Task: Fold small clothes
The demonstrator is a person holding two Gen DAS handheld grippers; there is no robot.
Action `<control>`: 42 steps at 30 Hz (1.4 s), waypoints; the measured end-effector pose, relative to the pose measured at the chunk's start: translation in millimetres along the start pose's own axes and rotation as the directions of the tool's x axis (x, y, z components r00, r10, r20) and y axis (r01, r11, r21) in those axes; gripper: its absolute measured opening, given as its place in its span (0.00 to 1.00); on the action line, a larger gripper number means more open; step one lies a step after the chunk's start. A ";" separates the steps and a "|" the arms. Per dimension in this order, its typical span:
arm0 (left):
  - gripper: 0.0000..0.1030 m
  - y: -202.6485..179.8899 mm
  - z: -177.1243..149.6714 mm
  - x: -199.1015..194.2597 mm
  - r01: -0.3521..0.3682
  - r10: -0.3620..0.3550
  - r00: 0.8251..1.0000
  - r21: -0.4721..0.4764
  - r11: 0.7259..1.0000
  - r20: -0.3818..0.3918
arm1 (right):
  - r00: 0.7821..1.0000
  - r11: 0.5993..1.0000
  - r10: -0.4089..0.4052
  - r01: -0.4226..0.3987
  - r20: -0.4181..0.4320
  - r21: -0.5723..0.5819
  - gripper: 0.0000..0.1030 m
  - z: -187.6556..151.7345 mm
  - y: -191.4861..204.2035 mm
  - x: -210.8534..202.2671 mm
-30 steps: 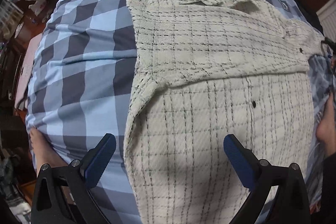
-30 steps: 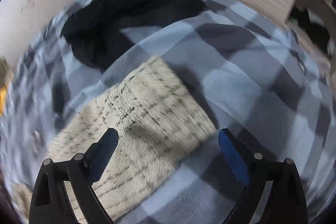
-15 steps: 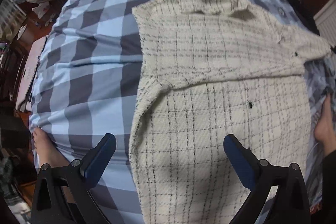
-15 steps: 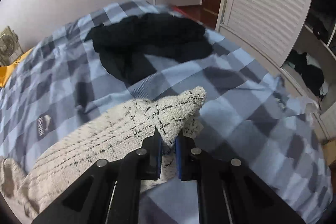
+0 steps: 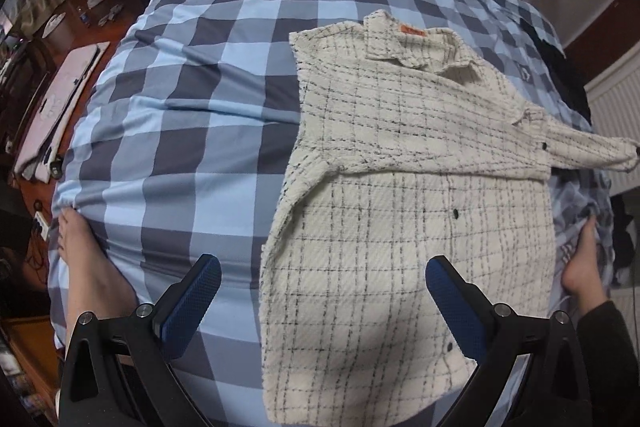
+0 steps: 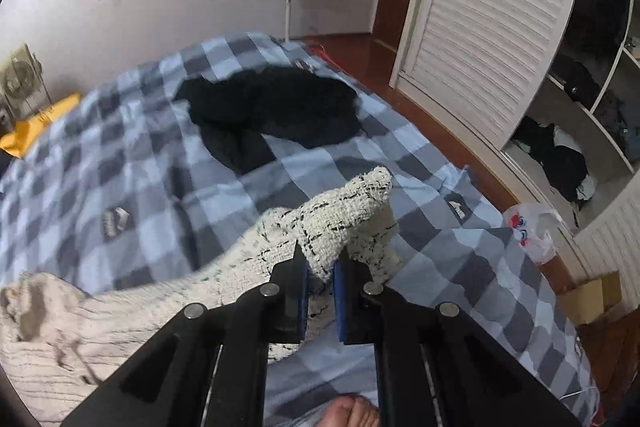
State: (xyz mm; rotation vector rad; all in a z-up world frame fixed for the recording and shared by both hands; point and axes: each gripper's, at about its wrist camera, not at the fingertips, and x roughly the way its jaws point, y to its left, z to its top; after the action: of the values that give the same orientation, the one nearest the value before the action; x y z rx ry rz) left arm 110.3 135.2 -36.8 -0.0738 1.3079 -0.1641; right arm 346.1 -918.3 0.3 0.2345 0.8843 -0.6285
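Shirt, cream with dark checks, spread right of centre on blue checked bedspread. Left gripper wide, holding nothing. Right gripper pinched tight on sleeve end, lifted off bedspread at frame centre.

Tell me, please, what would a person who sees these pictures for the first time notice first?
The cream checked shirt draws the eye first: it lies spread on the blue checked bedcover, collar at the far end, one sleeve already folded across its chest. Next, the right gripper is shut on the cuff of the other sleeve and holds it above the bed, while the left gripper hangs open over the hem. A heap of black clothes lies further back.
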 end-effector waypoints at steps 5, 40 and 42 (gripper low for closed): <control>1.00 -0.1 2.1 -15.7 0.044 -0.044 0.998 0.000 0.999 0.045 | 0.982 0.987 0.157 -0.153 0.108 -0.047 0.06 16.5 47.1 -66.1; 1.00 11.8 19.1 -46.1 -0.022 0.035 0.974 -0.058 0.998 0.222 | 0.838 0.722 0.209 -0.480 -0.503 -0.498 0.78 -189.1 314.6 -12.7; 1.00 9.4 20.6 -40.8 -0.037 0.049 0.976 -0.057 0.998 0.211 | 0.822 0.739 0.190 -0.480 -0.537 -0.473 0.78 -195.1 304.3 18.4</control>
State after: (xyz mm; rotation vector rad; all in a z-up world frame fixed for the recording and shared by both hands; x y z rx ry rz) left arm 120.7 150.4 6.2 -0.1053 1.0995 -0.0821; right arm 411.3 -597.5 -154.2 -0.0335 1.4145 0.0967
